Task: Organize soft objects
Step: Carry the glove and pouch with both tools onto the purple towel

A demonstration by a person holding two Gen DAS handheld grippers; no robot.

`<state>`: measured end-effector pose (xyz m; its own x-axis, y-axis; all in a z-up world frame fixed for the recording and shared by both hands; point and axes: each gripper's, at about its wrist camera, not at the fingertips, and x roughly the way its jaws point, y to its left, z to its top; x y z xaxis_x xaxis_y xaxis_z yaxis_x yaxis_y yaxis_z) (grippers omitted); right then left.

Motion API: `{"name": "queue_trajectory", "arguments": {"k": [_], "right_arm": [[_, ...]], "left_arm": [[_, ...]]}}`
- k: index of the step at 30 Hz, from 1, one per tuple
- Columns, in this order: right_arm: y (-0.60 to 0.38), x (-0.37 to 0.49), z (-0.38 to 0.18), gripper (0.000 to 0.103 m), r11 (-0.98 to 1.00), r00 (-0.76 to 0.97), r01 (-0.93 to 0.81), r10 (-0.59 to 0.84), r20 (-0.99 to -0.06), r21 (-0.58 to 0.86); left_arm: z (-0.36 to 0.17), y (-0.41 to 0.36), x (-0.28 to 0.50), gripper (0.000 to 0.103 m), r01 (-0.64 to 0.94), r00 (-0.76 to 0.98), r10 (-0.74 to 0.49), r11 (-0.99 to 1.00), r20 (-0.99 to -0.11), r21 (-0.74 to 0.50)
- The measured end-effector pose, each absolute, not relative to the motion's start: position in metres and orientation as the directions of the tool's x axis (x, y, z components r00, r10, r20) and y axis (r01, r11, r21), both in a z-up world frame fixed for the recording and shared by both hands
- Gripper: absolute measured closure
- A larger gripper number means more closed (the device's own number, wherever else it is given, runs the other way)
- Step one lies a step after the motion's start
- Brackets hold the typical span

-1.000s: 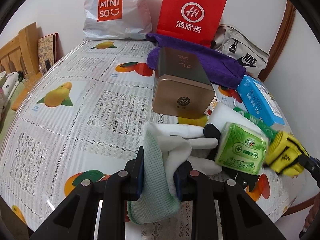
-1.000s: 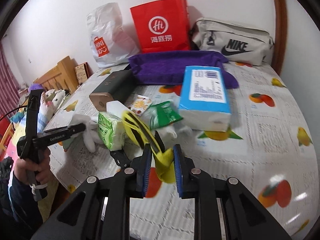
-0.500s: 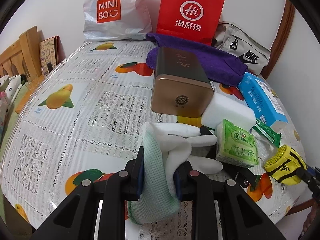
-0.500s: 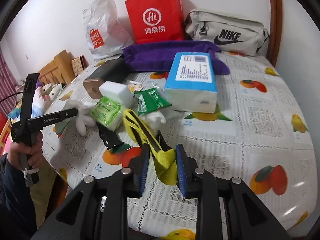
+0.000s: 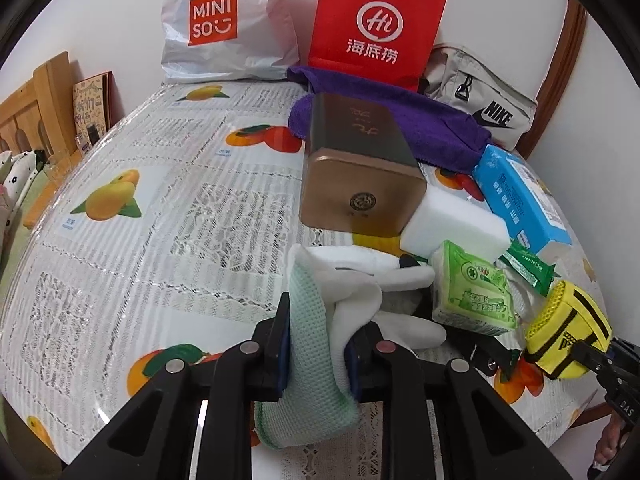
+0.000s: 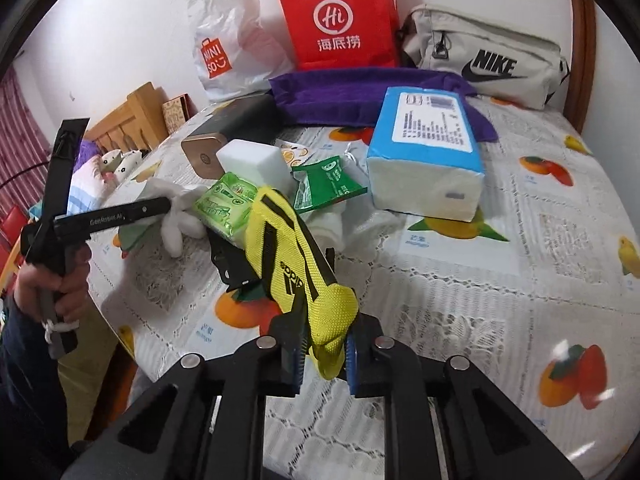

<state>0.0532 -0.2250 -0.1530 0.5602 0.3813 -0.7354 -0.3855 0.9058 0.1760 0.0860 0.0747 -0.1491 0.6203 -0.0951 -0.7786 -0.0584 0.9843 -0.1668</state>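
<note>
Left claw [image 5: 318, 344] is clamped on the floppy white-and-green glove [image 5: 316, 344] at the bench [image 5: 160, 216] edge. Right claw [image 6: 323, 354] pinches the yellow pouch [image 6: 296, 264]; both seem light and squishy, so grab bunched fabric.

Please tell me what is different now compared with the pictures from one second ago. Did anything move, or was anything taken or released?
The right tongs, shut on the yellow pouch, have pulled it back from the pile toward the table's near edge, clear of the green tissue pack. Nothing was taken or released. The left tongs stay shut on the white and green cloth, hardly moved; the bronze tin and blue tissue box are unchanged.
</note>
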Motion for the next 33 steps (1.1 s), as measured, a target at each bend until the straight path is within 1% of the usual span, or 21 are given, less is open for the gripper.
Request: {"name": "queue_trajectory", "arguments": {"k": [5, 11, 19, 27, 33], "right_arm": [[-0.244, 0.037, -0.137, 0.089, 0.907, 0.593, -0.378, 0.390, -0.704, 0.184], [-0.275, 0.029, -0.127, 0.089, 0.934, 0.648, -0.299, 0.349, -0.677, 0.196], [-0.294, 0.032, -0.127, 0.089, 0.958, 0.675, -0.213, 0.285, -0.681, 0.190], [-0.287, 0.048, -0.118, 0.089, 0.963, 0.688, -0.203, 0.269, -0.674, 0.178], [-0.280, 0.064, -0.095, 0.089, 0.959, 0.710, -0.224, 0.284, -0.645, 0.175]], "left_arm": [[-0.140, 0.078, 0.080, 0.083, -0.067, 0.637, -0.094, 0.982, -0.765, -0.176], [-0.126, 0.080, 0.070, 0.083, -0.072, 0.663, -0.089, 0.981, -0.743, -0.182], [-0.099, 0.081, 0.059, 0.083, -0.060, 0.701, -0.092, 0.981, -0.707, -0.187], [-0.071, 0.074, 0.062, 0.083, -0.027, 0.733, -0.105, 0.983, -0.672, -0.184], [-0.050, 0.067, 0.071, 0.083, -0.010, 0.754, -0.109, 0.984, -0.648, -0.177]]}}
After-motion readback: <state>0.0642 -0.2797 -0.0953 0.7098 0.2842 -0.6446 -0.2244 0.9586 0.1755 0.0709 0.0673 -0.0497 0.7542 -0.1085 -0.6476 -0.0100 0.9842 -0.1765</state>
